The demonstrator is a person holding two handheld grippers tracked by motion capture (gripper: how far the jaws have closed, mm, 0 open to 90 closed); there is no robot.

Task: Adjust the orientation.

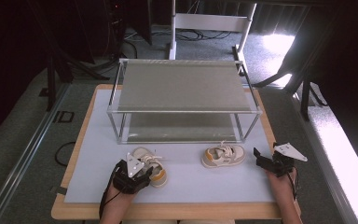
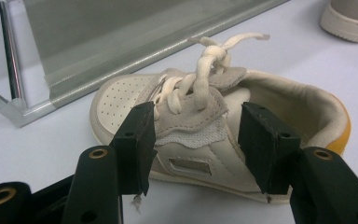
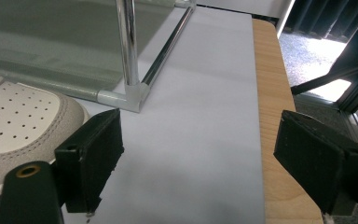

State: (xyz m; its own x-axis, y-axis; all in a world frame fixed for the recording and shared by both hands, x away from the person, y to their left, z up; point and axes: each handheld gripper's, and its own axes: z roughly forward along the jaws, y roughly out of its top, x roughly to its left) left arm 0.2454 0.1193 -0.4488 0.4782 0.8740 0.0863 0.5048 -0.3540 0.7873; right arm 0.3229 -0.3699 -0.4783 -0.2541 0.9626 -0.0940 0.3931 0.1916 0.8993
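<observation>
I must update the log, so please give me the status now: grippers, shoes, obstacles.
Left gripper open, jaws astride the left shoe, not pressing. Right gripper open, holding nothing, beside the right shoe. Rack stands behind both shoes; nothing in the way.

The left shoe [image 2: 200,135] is showing cream with a yellow-orange heel, cream laces and little dots of holes on its toe. The right shoe [image 1: 223,156] is looking cream and tan too. The hand-held gripper [image 2: 196,140] is showing black. The mat [image 1: 191,179] is glowing pale white-blue on the light wood tabletop [image 1: 168,212]. The rack [image 1: 182,100] is shining silver with grey shelves.
</observation>
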